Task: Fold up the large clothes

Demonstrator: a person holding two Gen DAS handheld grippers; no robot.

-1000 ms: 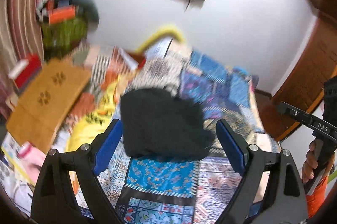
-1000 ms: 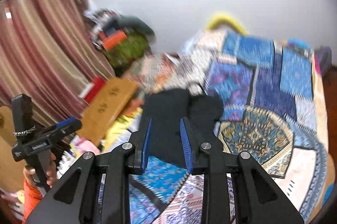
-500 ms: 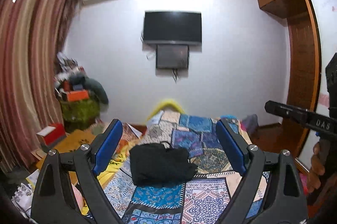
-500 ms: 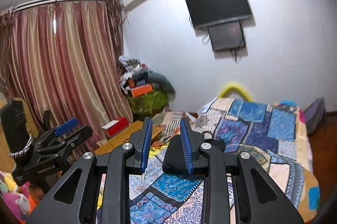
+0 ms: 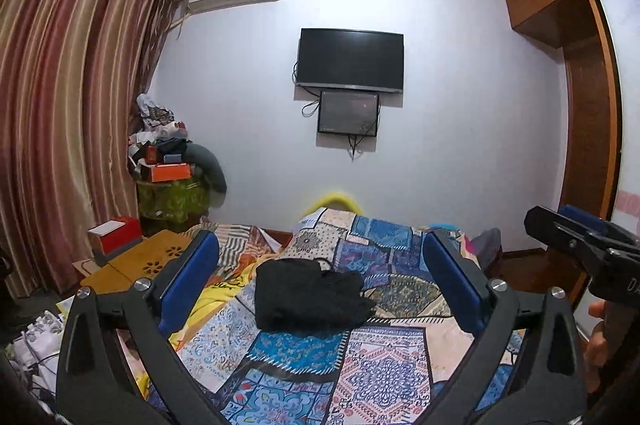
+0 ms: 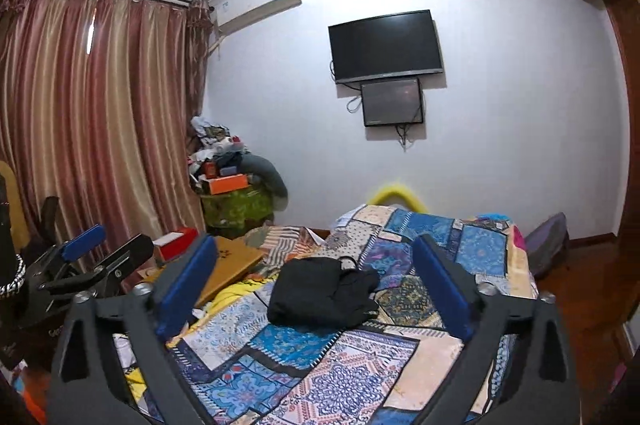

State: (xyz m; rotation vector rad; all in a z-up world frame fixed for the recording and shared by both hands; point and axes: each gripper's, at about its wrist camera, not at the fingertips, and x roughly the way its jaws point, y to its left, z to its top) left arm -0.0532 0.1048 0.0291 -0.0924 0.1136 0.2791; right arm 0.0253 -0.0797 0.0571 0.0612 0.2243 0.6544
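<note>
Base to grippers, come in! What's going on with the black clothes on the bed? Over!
Both grippers, left and right, opening, nothing between them. Black garment folded, lying on patchwork bedspread. Nothing in the way.

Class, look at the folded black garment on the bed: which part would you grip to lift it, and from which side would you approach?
Probably the near folded edge of the black garment, approached from the viewer's side, low over the quilt. That edge looks thick, straight and uncovered, while the right side bunches loosely. Both the left gripper and the right gripper are opening, nothing between them.
</note>
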